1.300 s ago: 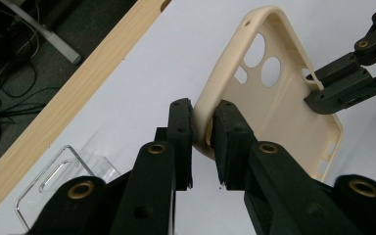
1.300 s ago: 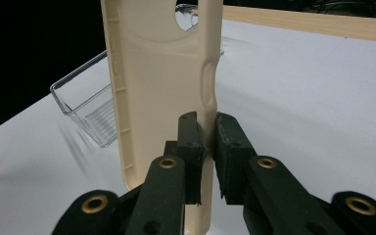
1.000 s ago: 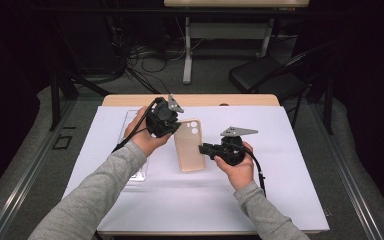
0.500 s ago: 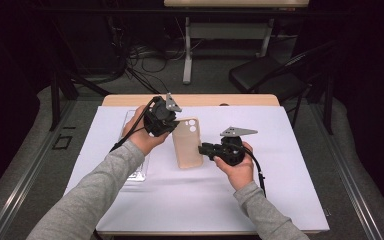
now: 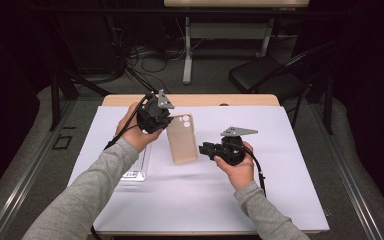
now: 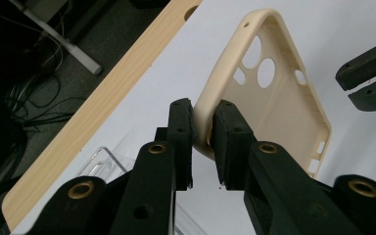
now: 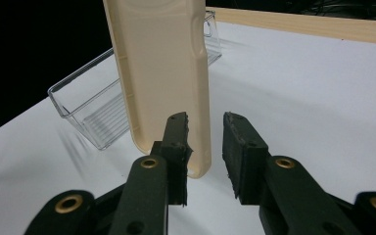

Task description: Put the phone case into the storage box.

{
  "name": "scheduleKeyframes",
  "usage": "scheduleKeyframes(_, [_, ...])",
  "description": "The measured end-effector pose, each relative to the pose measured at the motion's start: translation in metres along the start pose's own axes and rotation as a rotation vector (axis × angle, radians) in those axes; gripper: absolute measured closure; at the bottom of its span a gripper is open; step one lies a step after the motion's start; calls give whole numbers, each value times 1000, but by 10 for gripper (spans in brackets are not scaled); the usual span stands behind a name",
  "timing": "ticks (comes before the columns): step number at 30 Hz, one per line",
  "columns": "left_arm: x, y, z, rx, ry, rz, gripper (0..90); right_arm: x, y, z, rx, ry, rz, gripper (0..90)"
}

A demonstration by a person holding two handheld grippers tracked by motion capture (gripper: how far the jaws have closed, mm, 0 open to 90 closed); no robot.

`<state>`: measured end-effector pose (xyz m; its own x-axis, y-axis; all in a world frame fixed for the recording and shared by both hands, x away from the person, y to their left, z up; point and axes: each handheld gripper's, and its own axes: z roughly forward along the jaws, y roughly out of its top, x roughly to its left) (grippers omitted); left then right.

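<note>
We find no brand, label or readable writing on anything here.

The phone case [image 5: 182, 138] is a pale beige shell, matte and smooth on its outer back, with a raised rim around its hollow inside. In the left gripper view, 2 large round camera holes and 2 smaller openings pierce its upper end, and small slots cut its lower edge.

Our left gripper [image 6: 201, 129] has its 2 jaws clamped on the case's long side rim, 1 pad on each face, and the case [image 6: 269, 98] extends away beyond the jaw tips, lifted off the white table surface [image 5: 290, 150].

Our right gripper [image 7: 206, 137] holds nothing; its jaws stand parted by a moderate gap. The case's [image 7: 161, 73] lower end hangs just ahead of its jaw tips, nearer the left one, its plain back facing that camera.

Beyond the case from the right gripper lies a clear plastic tray [image 7: 95, 110] on the table.
</note>
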<state>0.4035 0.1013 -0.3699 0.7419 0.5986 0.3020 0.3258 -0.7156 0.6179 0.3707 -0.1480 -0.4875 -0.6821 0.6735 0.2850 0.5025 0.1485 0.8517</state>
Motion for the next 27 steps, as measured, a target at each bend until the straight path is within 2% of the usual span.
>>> scheduleKeyframes(10, [5,-1,0,5,1,-28,791,0,0,-1,2,1,-1,722])
scheduleKeyframes(20, [12,0,-4,-12,12,-31,791,0,0,-3,-5,-6,5,723])
scheduleKeyframes(27, [22,-2,-5,-20,10,-30,791,-1,0,-5,-7,-8,4,723])
